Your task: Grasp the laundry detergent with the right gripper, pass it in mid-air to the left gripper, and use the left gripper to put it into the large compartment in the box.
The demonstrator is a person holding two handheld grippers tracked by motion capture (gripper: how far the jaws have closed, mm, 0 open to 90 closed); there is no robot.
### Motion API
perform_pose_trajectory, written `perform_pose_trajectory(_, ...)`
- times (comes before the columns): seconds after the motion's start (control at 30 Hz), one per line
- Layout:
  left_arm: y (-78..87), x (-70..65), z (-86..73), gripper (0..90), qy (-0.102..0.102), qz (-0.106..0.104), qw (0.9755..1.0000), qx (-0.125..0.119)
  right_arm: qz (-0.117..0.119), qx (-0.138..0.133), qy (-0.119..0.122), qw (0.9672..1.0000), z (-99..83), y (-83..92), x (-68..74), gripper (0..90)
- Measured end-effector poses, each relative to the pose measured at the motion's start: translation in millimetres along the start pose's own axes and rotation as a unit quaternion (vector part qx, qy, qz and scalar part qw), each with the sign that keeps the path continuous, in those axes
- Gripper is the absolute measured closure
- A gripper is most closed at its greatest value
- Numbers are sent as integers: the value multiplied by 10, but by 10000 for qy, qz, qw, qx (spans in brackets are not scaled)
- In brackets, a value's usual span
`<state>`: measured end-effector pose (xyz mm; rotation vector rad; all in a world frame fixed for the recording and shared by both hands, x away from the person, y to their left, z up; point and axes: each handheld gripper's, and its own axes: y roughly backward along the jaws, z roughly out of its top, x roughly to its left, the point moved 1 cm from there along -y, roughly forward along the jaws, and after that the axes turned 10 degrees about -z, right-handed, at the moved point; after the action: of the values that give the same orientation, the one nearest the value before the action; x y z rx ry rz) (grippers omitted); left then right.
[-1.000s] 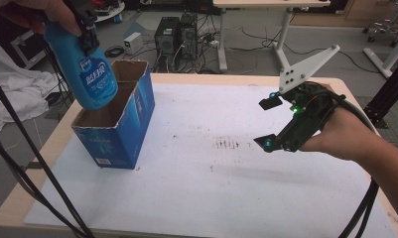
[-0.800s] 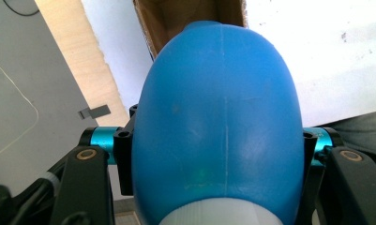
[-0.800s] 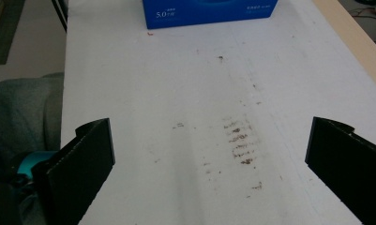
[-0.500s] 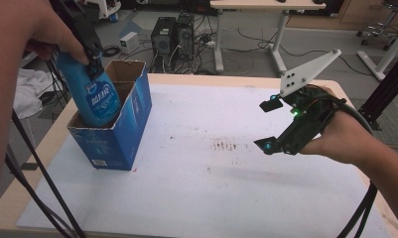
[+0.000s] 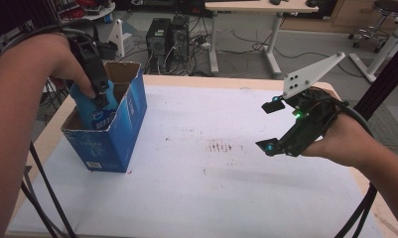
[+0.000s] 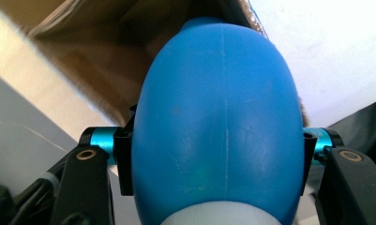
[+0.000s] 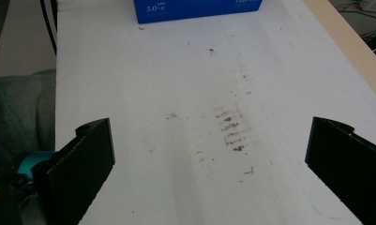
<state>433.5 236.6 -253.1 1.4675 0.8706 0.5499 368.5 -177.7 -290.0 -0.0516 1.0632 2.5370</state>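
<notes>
White table (image 5: 196, 193) bare except the open blue carton (image 5: 118, 134) at its left edge: left gripper (image 5: 101, 93), clamped on the blue bottle (image 5: 96, 115), has dropped it partway inside since a second ago, release likely next; right gripper (image 5: 272, 126) idles, jaws apart.

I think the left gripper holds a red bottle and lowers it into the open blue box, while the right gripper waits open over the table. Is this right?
Not quite: the bottle is blue, not red, as the left gripper view shows. The rest stands: the left gripper holds it in the open blue box, and the right gripper waits open over the table.
</notes>
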Motion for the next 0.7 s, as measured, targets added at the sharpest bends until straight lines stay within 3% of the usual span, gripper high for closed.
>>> perform_pose_trajectory(0.17, -156, 8, 27, 391, -571, 152, 9982, 140, -29, 4, -8, 10000, -15, 25, -8, 7)
perform_pose_trajectory(0.3, -253, 38, 32, 391, -680, 144, 9975, 133, -51, 15, -26, 10000, -28, 35, -12, 7)
perform_pose_trajectory(0.5, -381, 74, 37, 391, -1044, 142, 9943, 182, -70, 33, -35, 10000, -36, 47, -15, 7)
perform_pose_trajectory(0.7, -519, 107, 42, 390, -1167, 137, 9929, 185, -66, 40, -40, 10000, -36, 33, -13, 7)
